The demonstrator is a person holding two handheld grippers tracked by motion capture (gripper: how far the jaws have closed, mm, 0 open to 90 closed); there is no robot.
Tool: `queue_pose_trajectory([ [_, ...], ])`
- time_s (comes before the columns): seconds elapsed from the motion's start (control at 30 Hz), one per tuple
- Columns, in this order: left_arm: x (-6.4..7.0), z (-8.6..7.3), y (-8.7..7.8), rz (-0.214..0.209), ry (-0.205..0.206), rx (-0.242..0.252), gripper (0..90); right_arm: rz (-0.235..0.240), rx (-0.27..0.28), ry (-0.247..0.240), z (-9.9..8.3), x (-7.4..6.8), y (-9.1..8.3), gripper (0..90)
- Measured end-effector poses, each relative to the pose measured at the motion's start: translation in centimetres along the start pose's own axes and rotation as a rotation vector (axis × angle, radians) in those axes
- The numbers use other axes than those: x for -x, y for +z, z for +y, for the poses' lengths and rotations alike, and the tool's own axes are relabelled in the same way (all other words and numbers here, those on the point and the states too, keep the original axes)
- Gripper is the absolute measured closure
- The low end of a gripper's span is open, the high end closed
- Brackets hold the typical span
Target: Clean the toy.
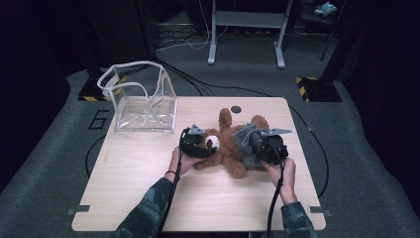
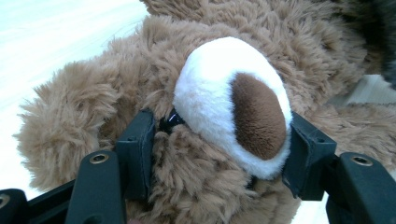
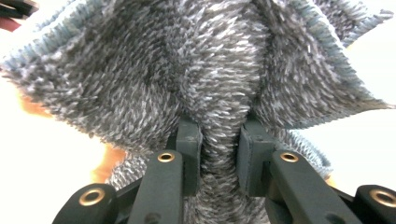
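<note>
A brown teddy bear [image 1: 224, 151] lies on the wooden table [image 1: 148, 171], its white muzzle [image 2: 219, 88] with a brown nose facing the left gripper view. My left gripper [image 1: 204, 145] [image 2: 219, 140] is closed around the bear's head, one jaw pressed into the fur on each side of the muzzle. A grey fuzzy cloth [image 1: 243, 138] [image 3: 196, 60] covers the bear's body. My right gripper [image 1: 253, 144] [image 3: 218, 140] is shut on a bunched fold of that cloth. The cloth hides the bear's torso.
A clear plastic bag [image 1: 143, 101] with a white rim stands open at the table's back left. A small dark disc [image 1: 236, 109] sits near the back edge. Cables trail off the front edge; a metal frame [image 1: 246, 29] stands on the floor behind.
</note>
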State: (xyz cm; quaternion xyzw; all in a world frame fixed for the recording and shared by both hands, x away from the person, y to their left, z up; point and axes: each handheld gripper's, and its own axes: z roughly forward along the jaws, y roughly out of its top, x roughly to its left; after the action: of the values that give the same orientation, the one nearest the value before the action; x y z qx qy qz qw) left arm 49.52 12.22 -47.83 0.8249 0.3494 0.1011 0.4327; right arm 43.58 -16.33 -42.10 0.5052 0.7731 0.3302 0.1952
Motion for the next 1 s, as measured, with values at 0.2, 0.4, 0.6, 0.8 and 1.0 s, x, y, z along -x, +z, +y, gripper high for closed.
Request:
queue_pose_trajectory([
  [0.2,-0.2,0.2,0.1,-0.005,-0.009,-0.007,37.4,0.062,0.023,-0.095,1.9,-3.7,1.1,72.8],
  [0.4,-0.5,0.3,0.1,-0.017,-0.022,-0.019,37.4,0.056,-0.021,-0.11,2.1,-5.0,3.5,73.0],
  [0.6,-0.5,0.3,0.2,-0.02,-0.023,-0.014,37.4,0.059,-0.031,-0.065,0.9,-3.3,3.2,73.8],
  [0.8,-0.6,0.3,0.2,-0.026,-0.024,-0.011,37.4,0.028,-0.064,0.002,-2.2,-1.1,3.1,74.2],
  [1.0,-0.7,0.2,0.2,-0.029,-0.03,-0.003,37.4,0.033,-0.095,-0.003,-2.4,-0.4,1.9,73.6],
])
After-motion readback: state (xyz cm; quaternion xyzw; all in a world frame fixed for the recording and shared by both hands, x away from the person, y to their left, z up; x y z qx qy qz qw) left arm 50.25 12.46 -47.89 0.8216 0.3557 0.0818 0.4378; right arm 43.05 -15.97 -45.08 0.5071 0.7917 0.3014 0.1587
